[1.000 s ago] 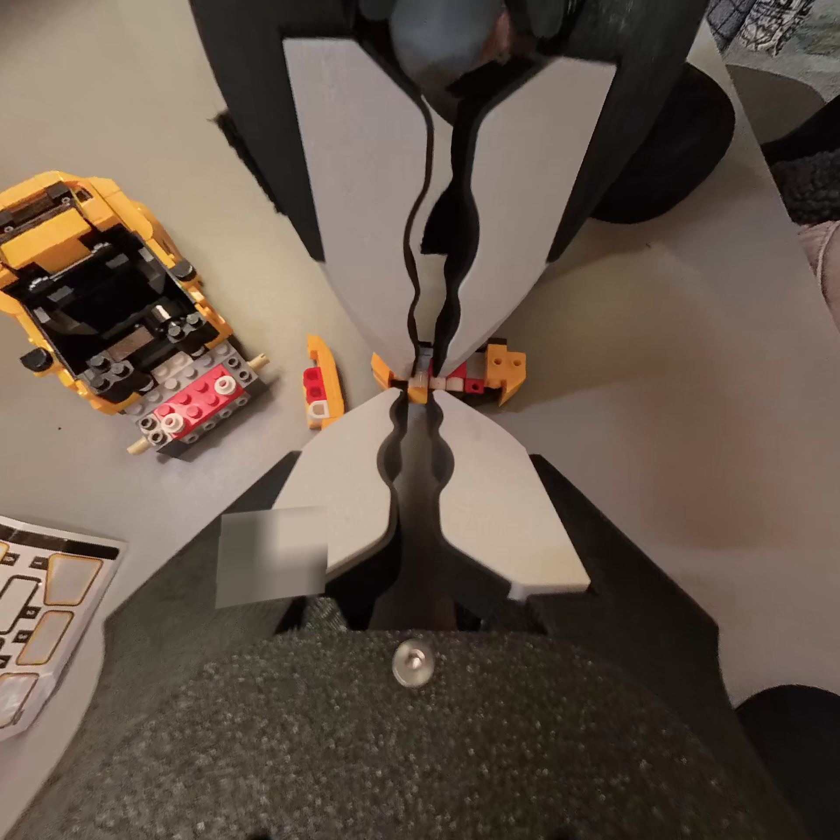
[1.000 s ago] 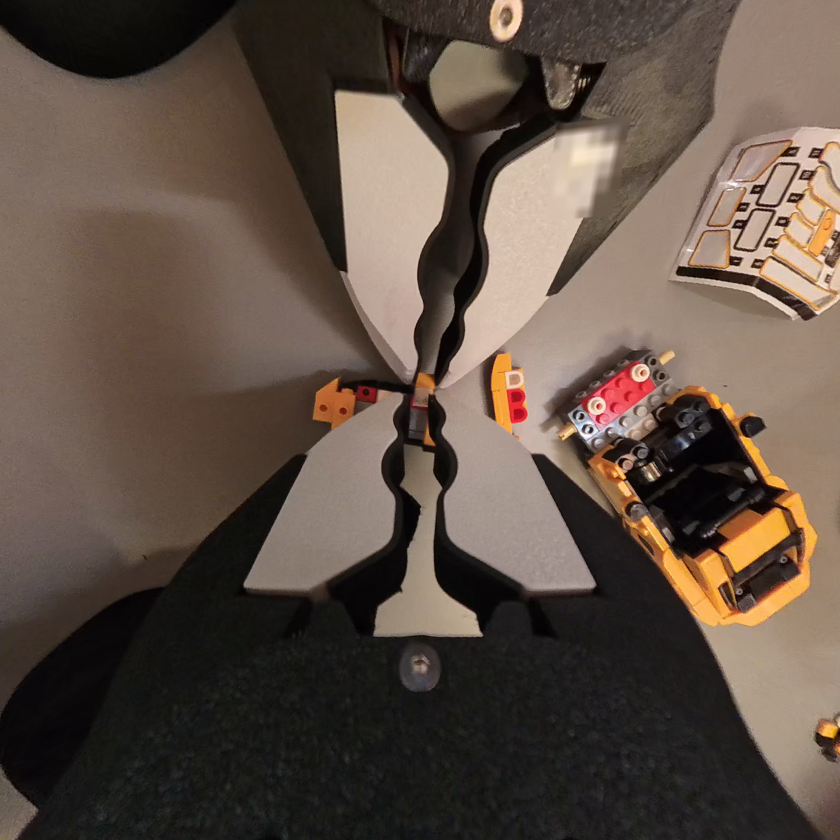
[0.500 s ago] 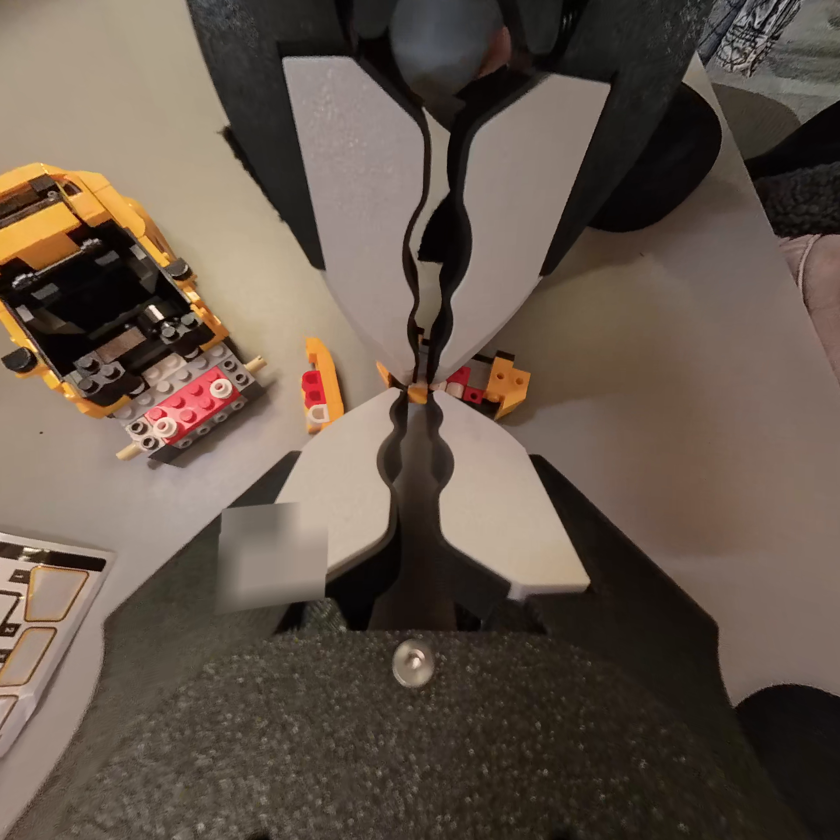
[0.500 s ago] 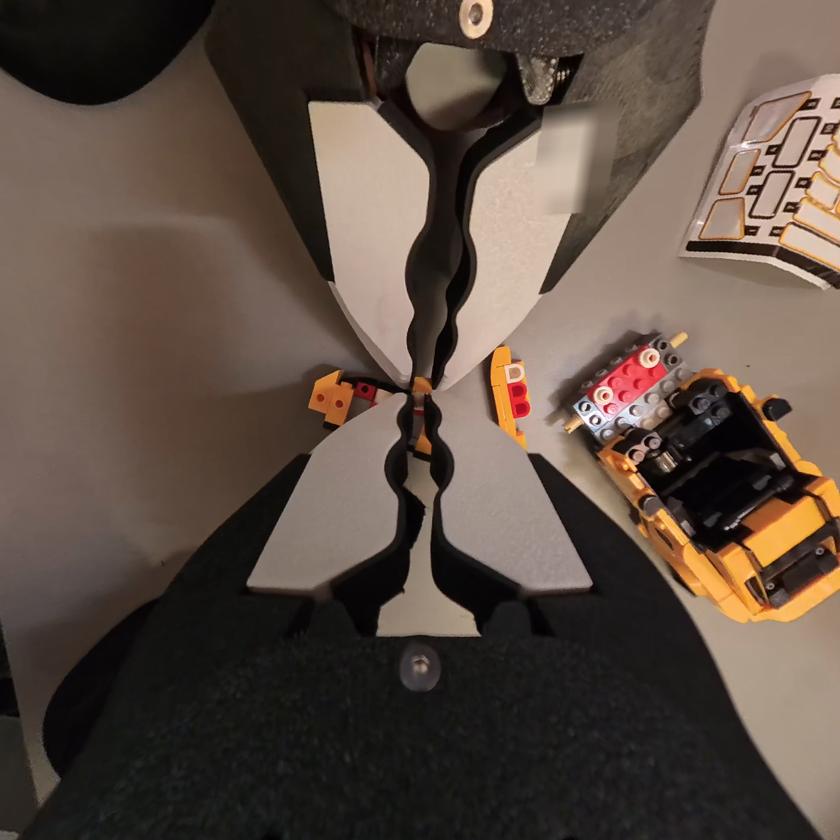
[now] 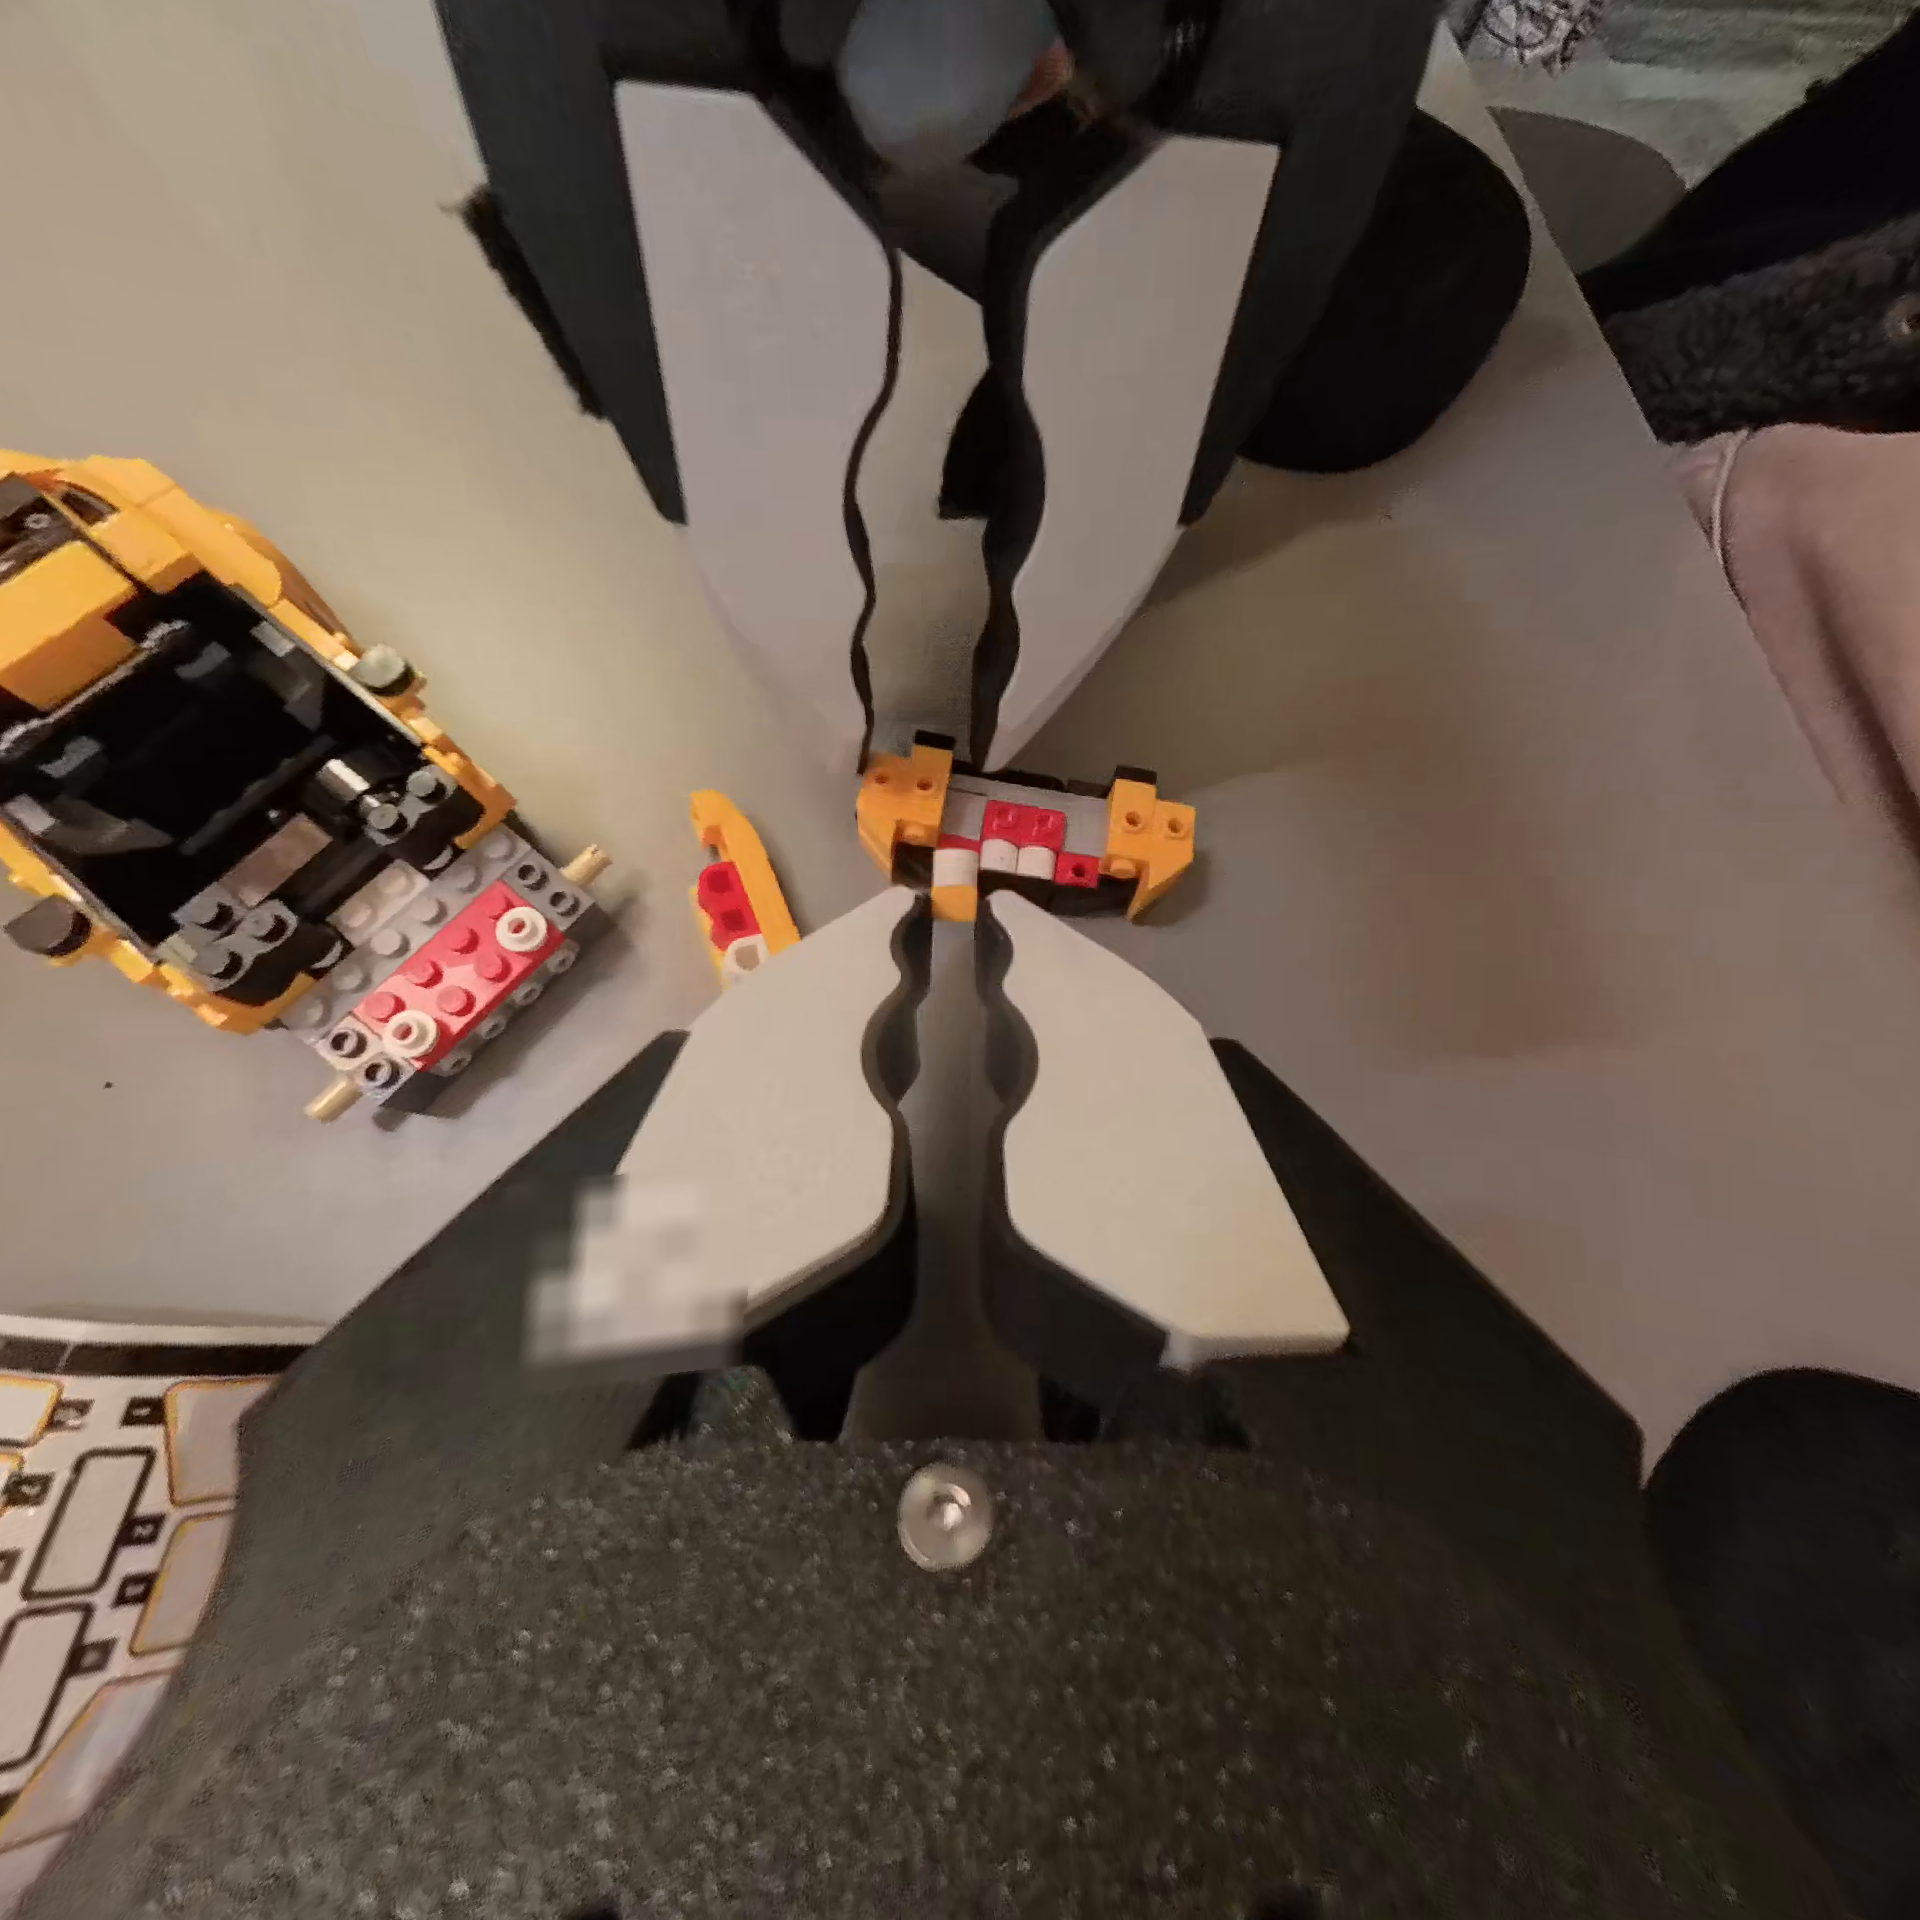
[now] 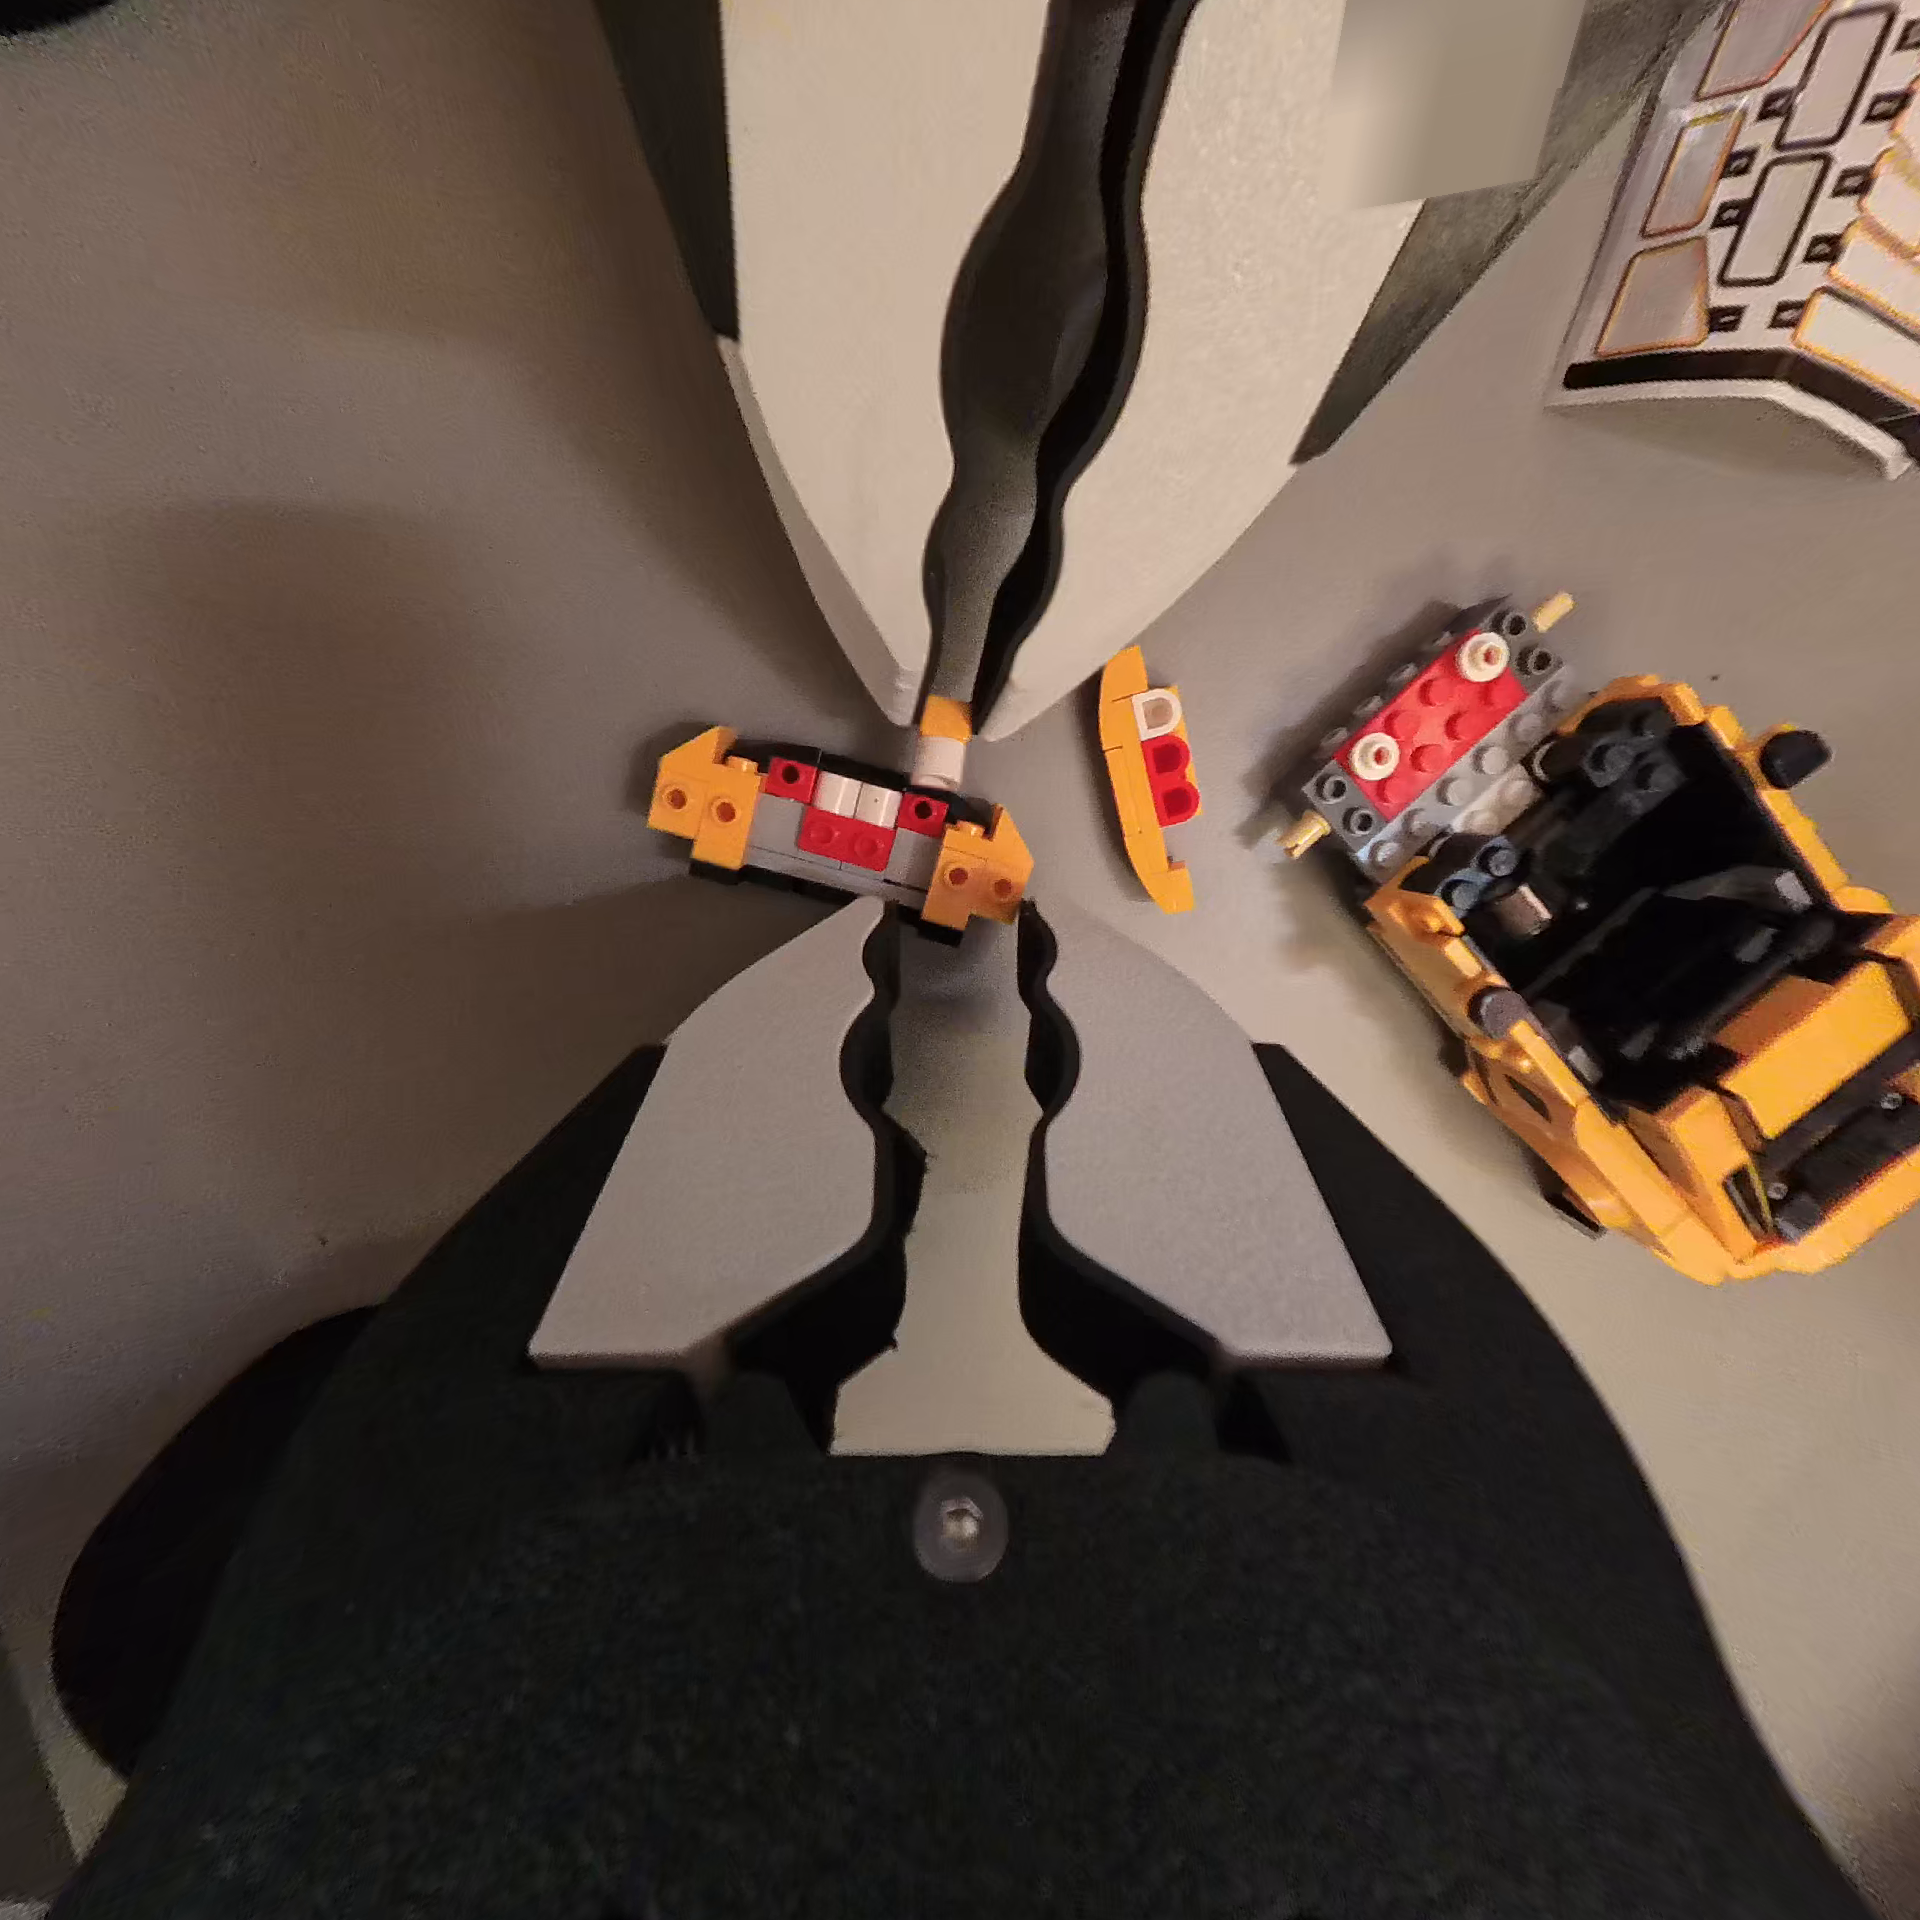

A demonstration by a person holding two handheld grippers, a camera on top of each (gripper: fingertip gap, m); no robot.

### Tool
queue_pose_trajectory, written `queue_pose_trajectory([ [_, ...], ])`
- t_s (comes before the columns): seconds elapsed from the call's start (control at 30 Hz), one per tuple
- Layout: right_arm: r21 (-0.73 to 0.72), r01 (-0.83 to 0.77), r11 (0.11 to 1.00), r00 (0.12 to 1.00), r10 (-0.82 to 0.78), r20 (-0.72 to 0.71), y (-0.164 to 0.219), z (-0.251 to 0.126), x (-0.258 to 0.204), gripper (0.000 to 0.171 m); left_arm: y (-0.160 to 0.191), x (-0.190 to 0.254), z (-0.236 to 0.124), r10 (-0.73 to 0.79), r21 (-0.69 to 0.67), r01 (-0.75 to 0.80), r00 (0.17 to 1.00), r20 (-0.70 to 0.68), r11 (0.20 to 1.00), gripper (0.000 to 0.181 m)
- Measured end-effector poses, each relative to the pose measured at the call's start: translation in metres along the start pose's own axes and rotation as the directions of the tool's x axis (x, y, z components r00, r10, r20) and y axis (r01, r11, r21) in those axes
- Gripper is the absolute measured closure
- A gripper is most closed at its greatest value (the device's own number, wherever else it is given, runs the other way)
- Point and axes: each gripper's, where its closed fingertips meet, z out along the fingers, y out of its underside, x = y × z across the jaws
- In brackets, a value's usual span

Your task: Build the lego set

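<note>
With L gripper [image 5: 948, 909] pinching sub-assy [image 5: 1023, 836] (R apart).

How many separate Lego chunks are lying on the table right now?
3, though others may be hidden. The half-built yellow car lies farthest out, the small curved side piece is in the middle, and the bumper-like assembly sits between the two grippers' tips.

Left gripper [image 5: 948, 914]: pale grey wedge-shaped fingers [image 5: 774, 1132] with wavy black-edged inner faces, speckled black foam-textured housing [image 5: 935, 1683], one silver screw [image 5: 943, 1527] | Right gripper [image 6: 948, 920]: matching grey fingers [image 6: 727, 1164], darker black housing [image 6: 935, 1714], one dull screw [image 6: 956, 1527] | Worn: dark fuzzy sleeve [image 5: 1766, 343]
</note>
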Motion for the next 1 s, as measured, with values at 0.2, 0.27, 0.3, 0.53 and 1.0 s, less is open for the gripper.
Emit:
queue_pose_trajectory([
  [0.2,0.005,0.015,1.0,0.999,-0.015,0.038,-0.002,0.003,0.001,0.154,0.0,0.002,0.002,-0.019,0.006,0.019,0.998,-0.053,1.0,0.173],
  [0.27,0.001,0.017,1.0,0.999,-0.017,0.048,-0.004,0.004,-0.001,0.154,-0.001,0.005,0.003,-0.035,0.008,0.036,0.997,-0.073,0.999,0.173],
  [0.3,-0.006,0.017,1.0,0.999,-0.017,0.048,-0.004,0.004,-0.001,0.154,-0.001,0.006,0.003,-0.041,0.007,0.042,0.996,-0.078,0.999,0.173],
  [0.53,-0.011,0.03,0.999,0.998,-0.029,0.051,-0.008,0.005,-0.001,0.154,0.002,0.007,0.005,-0.058,-0.015,0.057,0.995,-0.084,0.998,0.173],
  [1.0,0.056,0.056,0.997,0.998,-0.056,0.013,-0.024,-0.002,-0.006,0.158,0.003,0.006,0.004,-0.022,-0.038,0.02,0.998,-0.055,0.999,0.173],
])
